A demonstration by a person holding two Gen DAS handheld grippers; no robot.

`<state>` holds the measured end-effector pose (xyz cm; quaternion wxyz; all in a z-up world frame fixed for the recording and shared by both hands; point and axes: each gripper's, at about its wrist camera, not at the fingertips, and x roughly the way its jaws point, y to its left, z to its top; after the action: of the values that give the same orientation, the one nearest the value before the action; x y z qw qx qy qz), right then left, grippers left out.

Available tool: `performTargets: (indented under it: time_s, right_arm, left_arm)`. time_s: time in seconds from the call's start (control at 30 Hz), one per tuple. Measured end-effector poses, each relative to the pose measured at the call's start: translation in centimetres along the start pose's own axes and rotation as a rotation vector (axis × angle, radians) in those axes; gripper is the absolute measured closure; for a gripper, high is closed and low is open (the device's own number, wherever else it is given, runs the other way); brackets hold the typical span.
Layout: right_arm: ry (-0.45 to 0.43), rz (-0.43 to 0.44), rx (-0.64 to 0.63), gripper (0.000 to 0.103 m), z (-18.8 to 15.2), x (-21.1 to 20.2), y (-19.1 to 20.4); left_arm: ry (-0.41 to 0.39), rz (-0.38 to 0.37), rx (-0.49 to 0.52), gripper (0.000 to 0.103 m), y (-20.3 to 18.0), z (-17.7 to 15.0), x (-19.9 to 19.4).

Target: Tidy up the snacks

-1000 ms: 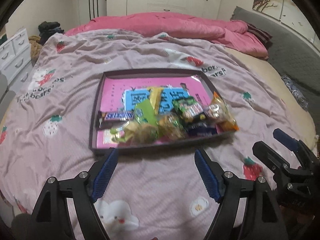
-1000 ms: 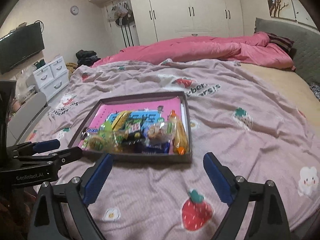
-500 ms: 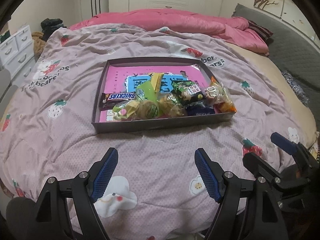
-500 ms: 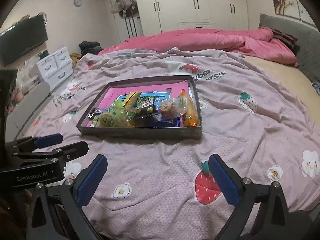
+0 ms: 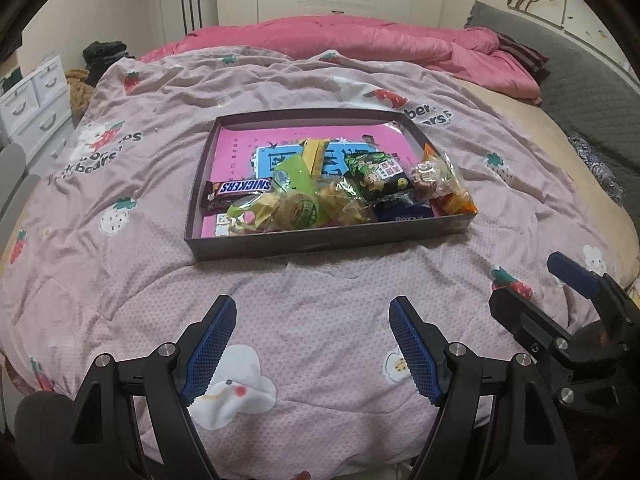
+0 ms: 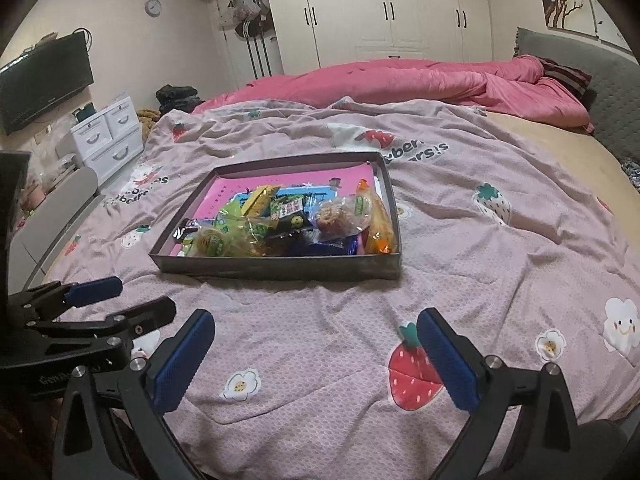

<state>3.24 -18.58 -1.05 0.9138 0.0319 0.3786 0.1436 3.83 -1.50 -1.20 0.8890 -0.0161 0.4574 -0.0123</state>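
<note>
Bedroom; bed under pink strawberry-print quilt (image 5: 320, 320). Dark shallow tray (image 5: 328, 242) centred on quilt, holding heaped snacks (image 5: 344, 196), Snickers bar (image 5: 240, 190) at left edge. Left gripper (image 5: 312, 344) spread and empty; right gripper (image 6: 316, 360) just widened, nothing between jaws, both short of tray.
</note>
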Motion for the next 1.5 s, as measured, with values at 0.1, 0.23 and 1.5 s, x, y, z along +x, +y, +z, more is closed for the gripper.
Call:
performTargets:
  time_s: [0.1, 0.23, 1.5]
  right_arm:
    - [-0.012, 0.006, -0.003, 0.001, 0.1, 0.2, 0.1]
    - [-0.005, -0.003, 0.001, 0.001, 0.2, 0.9, 0.2]
    - [0.020, -0.034, -0.002, 0.001, -0.1, 1.8, -0.1]
  left_arm:
    - [-0.003, 0.015, -0.002, 0.023, 0.1, 0.0, 0.1]
    - [0.001, 0.042, -0.006, 0.023, 0.3, 0.0, 0.4]
    - [0.029, 0.074, -0.011, 0.023, 0.6, -0.3, 1.6]
